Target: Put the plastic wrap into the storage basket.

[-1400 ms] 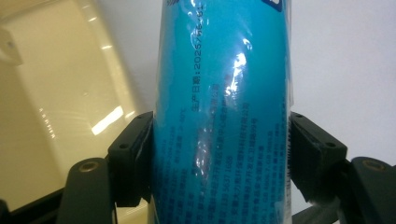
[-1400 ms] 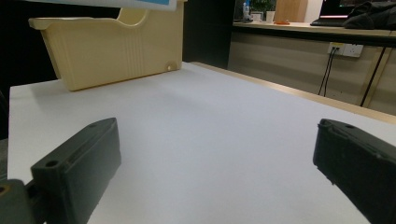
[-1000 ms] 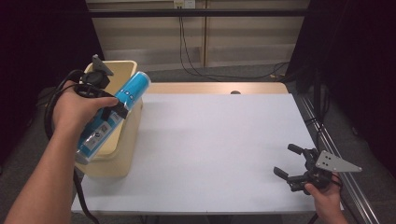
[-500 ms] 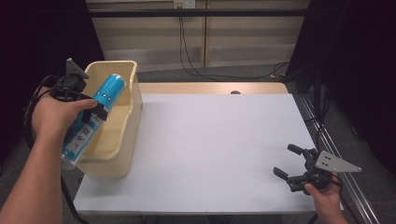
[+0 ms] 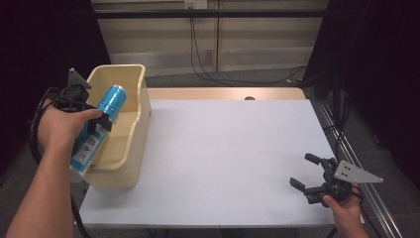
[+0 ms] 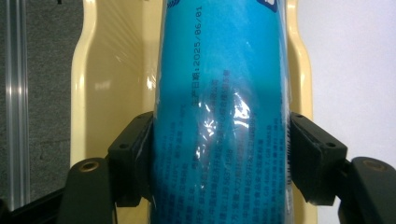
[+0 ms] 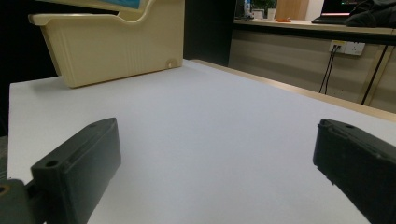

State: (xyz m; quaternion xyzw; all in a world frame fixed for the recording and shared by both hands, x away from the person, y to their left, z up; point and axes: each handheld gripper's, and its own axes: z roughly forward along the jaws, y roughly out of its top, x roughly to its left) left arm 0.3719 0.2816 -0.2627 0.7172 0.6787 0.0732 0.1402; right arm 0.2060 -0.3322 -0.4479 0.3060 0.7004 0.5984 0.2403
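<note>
Holding a tall blue cylindrical can wrapped in glossy printed film (image 5: 99, 126), our left gripper (image 5: 96, 121) has it pinched at mid-body, and in the left gripper view we see both black pads (image 6: 133, 154) pressed flat against the can's sides (image 6: 224, 112), so the grip looks firm. We find the can tilted, its round top end pointing up and away over the cream plastic open-topped bin (image 5: 130, 148) at the left edge of the white table (image 5: 228, 158), its lower end hanging out past the bin's near left wall. From this we judge the pick-up is done and the can is in the air, not resting on anything we can make out. What we reckon is left is the placing: bringing the can fully over the bin's hollow, lowering it between the walls and letting the pads spread. Whether anything already lies in the bin we cannot tell, as the can hides most of its floor (image 6: 116, 88). Over at the near right corner of the table our right gripper (image 5: 309, 173) hangs just above the tabletop with its jaws spread wide and nothing between them, well apart from the bin (image 7: 112, 46).
</note>
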